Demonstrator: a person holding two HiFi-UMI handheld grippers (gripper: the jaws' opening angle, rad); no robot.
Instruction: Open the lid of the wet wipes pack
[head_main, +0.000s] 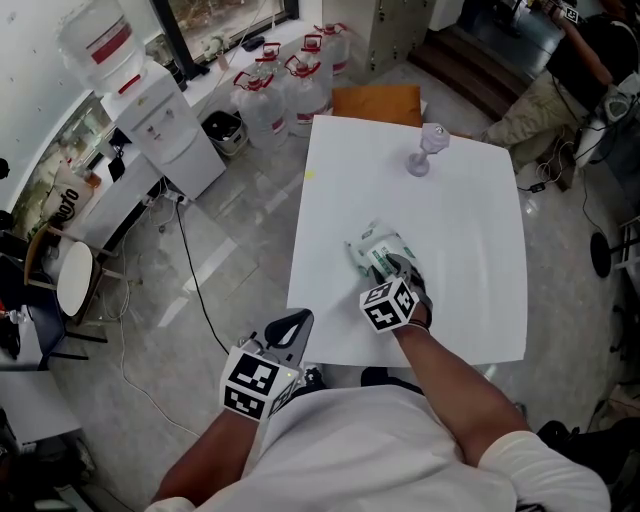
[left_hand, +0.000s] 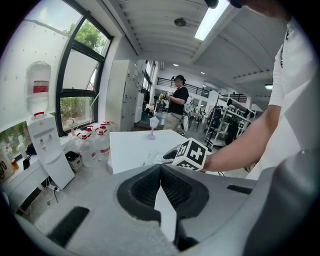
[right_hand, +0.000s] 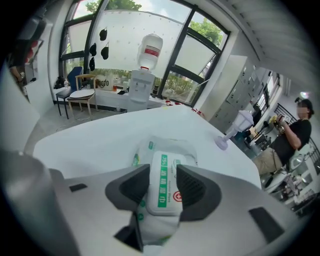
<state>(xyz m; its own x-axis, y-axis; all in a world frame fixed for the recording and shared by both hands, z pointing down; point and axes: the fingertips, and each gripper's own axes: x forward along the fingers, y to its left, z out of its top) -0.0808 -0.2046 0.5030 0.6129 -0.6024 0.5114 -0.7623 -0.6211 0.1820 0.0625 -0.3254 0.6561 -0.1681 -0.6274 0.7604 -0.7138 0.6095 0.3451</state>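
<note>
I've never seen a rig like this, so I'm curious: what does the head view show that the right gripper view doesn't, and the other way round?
Only the head view: the left claw, held off the near edge of the table, and the marker cubes. Only the right gripper view: the white lid with green print and a red cross, lying between the spread jaws of the right claw. Both: the table, the wet wipes pack, the clear stemmed cup and the water dispenser.

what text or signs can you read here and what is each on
"75%": green stripe on the white plastic lid of the soft wet wipes pack; characters beside it too blurred.
Red cross sign: same lid.
"moto": sign under the window.
Red label on the water cooler bottle: unreadable.
</note>
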